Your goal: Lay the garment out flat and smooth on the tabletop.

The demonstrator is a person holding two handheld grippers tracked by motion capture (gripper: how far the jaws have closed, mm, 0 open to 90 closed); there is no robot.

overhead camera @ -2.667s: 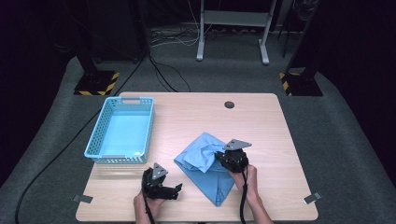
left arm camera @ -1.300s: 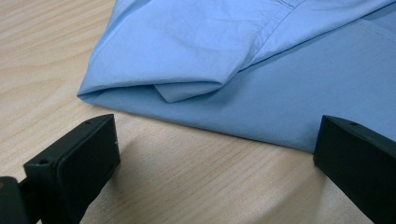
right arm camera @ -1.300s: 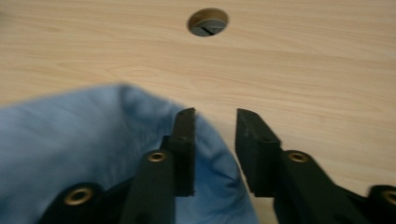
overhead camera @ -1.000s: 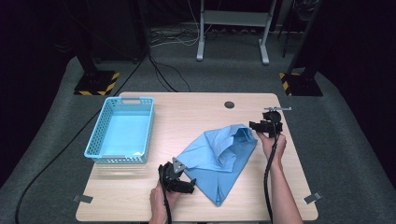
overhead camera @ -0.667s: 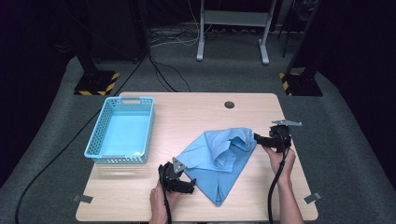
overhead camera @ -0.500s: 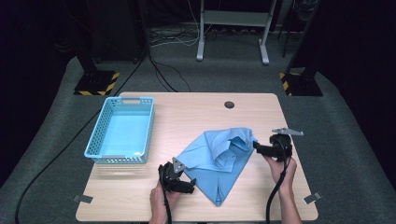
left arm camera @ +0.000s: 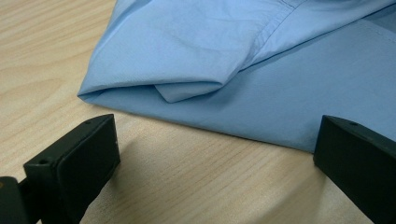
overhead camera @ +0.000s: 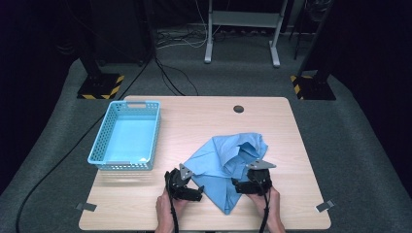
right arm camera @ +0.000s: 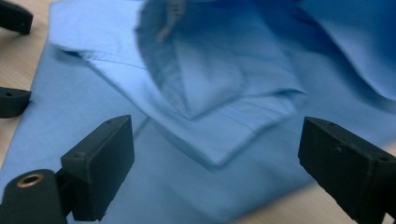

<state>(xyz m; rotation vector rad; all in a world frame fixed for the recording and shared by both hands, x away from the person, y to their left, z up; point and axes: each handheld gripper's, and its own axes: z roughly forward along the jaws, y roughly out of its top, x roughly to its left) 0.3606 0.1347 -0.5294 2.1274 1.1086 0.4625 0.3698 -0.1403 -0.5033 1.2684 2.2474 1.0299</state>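
Observation:
A light blue shirt (overhead camera: 228, 160) lies crumpled on the wooden table (overhead camera: 194, 121), front right of centre, with a fold heaped at its far right. My left gripper (overhead camera: 197, 191) rests on the table at the shirt's left edge. In the left gripper view, the left gripper (left arm camera: 217, 154) is open, with bare wood between its jaws and the shirt's folded hem (left arm camera: 187, 88) just ahead. My right gripper (overhead camera: 236, 185) sits over the shirt's near right part. In the right gripper view, the right gripper (right arm camera: 222, 163) is open above the shirt's layered folds (right arm camera: 219, 107), gripping nothing.
A light blue plastic basket (overhead camera: 99, 145) stands empty at the table's left. A round cable hole (overhead camera: 238, 108) marks the far edge. Both hands (overhead camera: 167, 208) come in at the front edge. The left gripper's jaw tips (right arm camera: 11, 100) show at the left of the right gripper view.
The right gripper has let go of the shirt's corner near the table's right edge and come back to the front left. The shirt's right part has slumped into a heap. The left gripper stayed put.

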